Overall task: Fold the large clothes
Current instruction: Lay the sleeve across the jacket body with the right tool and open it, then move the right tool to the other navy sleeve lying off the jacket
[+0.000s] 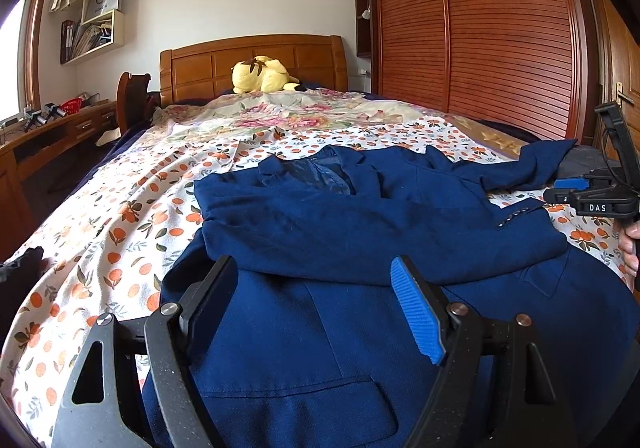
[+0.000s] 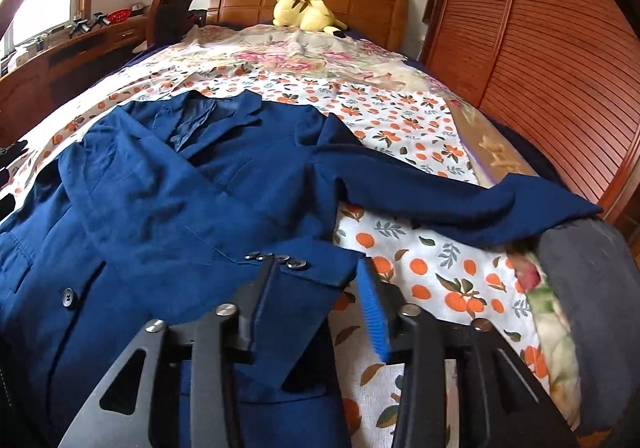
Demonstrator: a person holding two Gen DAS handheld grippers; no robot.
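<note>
A navy blue suit jacket [image 1: 360,232] lies face up on the bed, collar toward the headboard. One sleeve is folded across its chest, with the buttoned cuff [image 2: 280,262] lying between my right fingers. The other sleeve [image 2: 460,200] stretches out to the right over the sheet. My left gripper [image 1: 316,300] is open, hovering over the jacket's lower front near a pocket flap. My right gripper [image 2: 320,300] is open around the cuff end of the folded sleeve, and it also shows in the left wrist view [image 1: 600,200] at the right edge.
The bed has an orange-print sheet [image 2: 440,268] and a floral cover farther back. A yellow plush toy [image 1: 262,74] lies at the wooden headboard. A slatted wardrobe [image 1: 480,28] stands right, a desk [image 1: 52,132] left. A dark grey cushion [image 2: 592,288] sits at the bed's right edge.
</note>
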